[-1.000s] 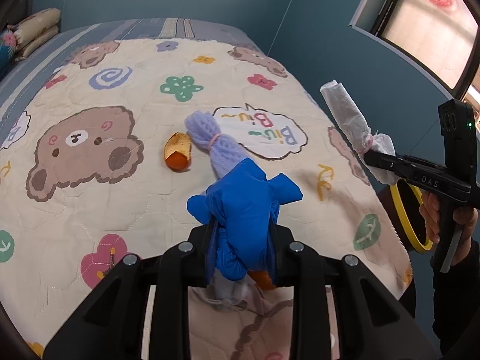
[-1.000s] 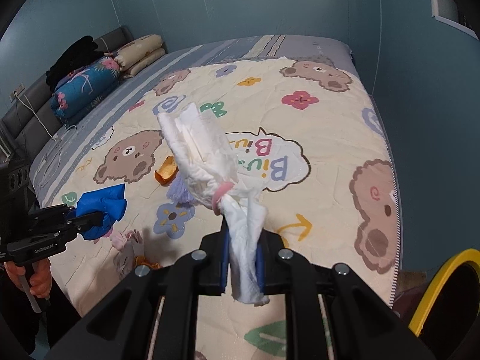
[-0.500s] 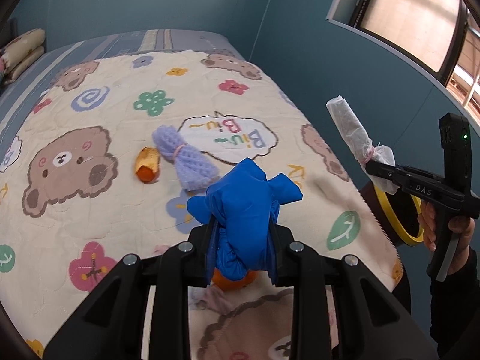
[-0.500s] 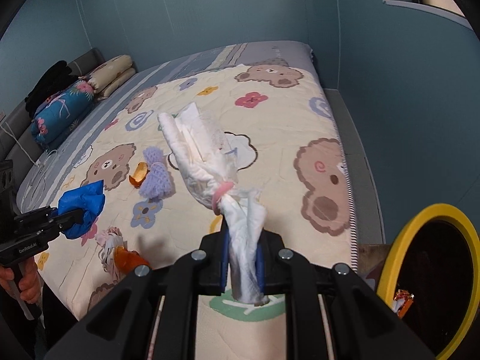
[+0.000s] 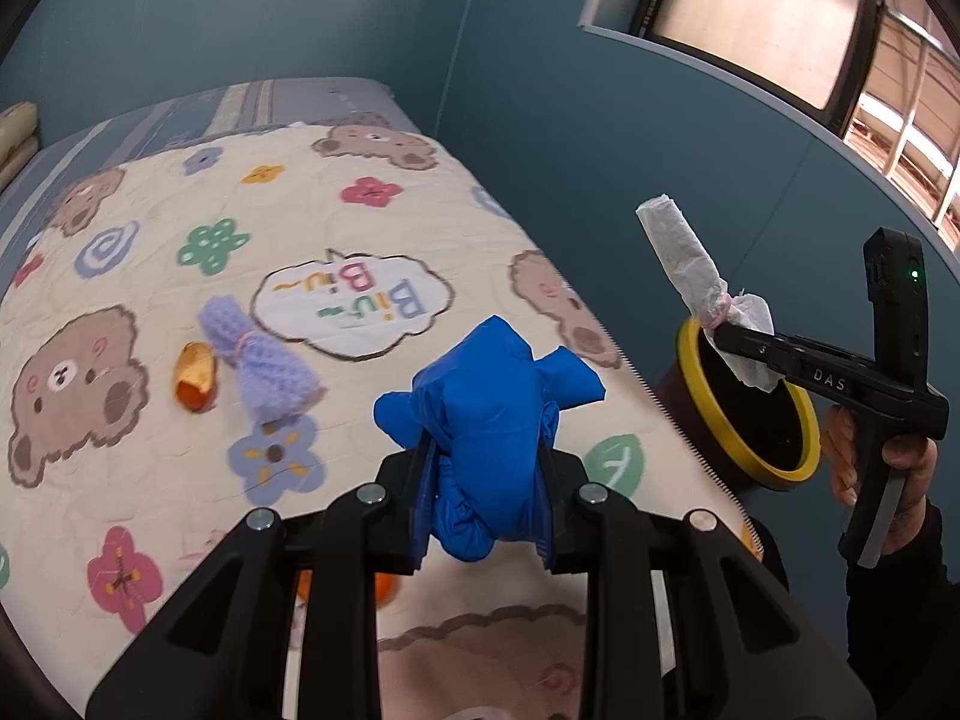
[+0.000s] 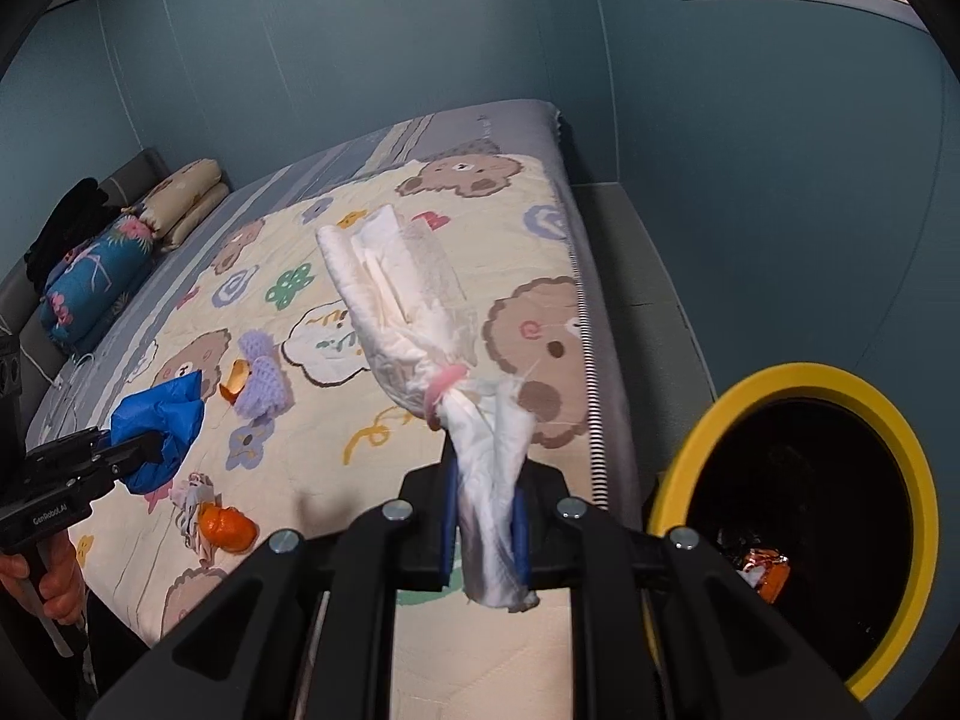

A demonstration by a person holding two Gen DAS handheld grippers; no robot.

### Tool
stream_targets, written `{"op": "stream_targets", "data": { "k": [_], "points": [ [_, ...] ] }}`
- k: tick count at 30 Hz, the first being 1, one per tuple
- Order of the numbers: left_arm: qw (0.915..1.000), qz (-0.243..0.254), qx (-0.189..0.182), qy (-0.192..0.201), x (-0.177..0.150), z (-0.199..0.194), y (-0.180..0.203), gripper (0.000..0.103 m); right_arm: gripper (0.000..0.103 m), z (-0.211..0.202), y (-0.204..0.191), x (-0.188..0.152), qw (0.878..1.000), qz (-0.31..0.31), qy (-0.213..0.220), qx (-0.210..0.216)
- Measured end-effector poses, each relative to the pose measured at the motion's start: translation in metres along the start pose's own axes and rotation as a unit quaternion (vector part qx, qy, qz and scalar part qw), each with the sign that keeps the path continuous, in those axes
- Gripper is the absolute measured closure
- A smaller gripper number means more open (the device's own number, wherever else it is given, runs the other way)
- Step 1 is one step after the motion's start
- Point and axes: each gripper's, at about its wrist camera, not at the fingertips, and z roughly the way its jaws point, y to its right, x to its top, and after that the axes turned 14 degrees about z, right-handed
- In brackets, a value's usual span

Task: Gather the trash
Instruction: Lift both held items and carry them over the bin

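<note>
My left gripper [image 5: 487, 480] is shut on a crumpled blue bag [image 5: 489, 414] and holds it above the bed's near right edge; it also shows in the right wrist view [image 6: 159, 423]. My right gripper [image 6: 485, 516] is shut on a white tissue bundle [image 6: 414, 330] tied with a pink band, held up beside the yellow-rimmed black bin [image 6: 804, 516]. In the left wrist view the bundle [image 5: 690, 267] hangs just over the bin [image 5: 750, 414]. On the quilt lie a purple knitted piece [image 5: 258, 360], an orange peel [image 5: 195, 375], and another peel [image 6: 225, 528] with a crumpled scrap [image 6: 192, 510].
The bed's bear-patterned quilt [image 5: 150, 276] fills the left. The bin stands on the floor between the bed's right edge and the blue wall [image 6: 750, 180]. Some trash lies inside the bin [image 6: 762, 564]. Pillows [image 6: 90, 276] lie at the bed's far end.
Both grippers have swung right, away from the bed middle. The right gripper's tissue bundle has moved from over the quilt to beside the bin, whose opening now shows fully.
</note>
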Motion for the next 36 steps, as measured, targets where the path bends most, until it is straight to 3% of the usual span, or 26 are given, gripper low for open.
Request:
{"op": "stream_targets", "data": {
  "k": [23, 36],
  "points": [
    [0.9906, 0.087, -0.105, 0.006, 0.071, 0.069, 0.131, 0.077, 0.090, -0.062, 0.115, 0.010, 0.991, 0.094, 0.058, -0.069],
    [0.9828, 0.103, -0.153, -0.008, 0.092, 0.122, 0.194, 0.077, 0.089, -0.064, 0.165, 0.010, 0.983, 0.154, 0.056, -0.087]
  ]
}}
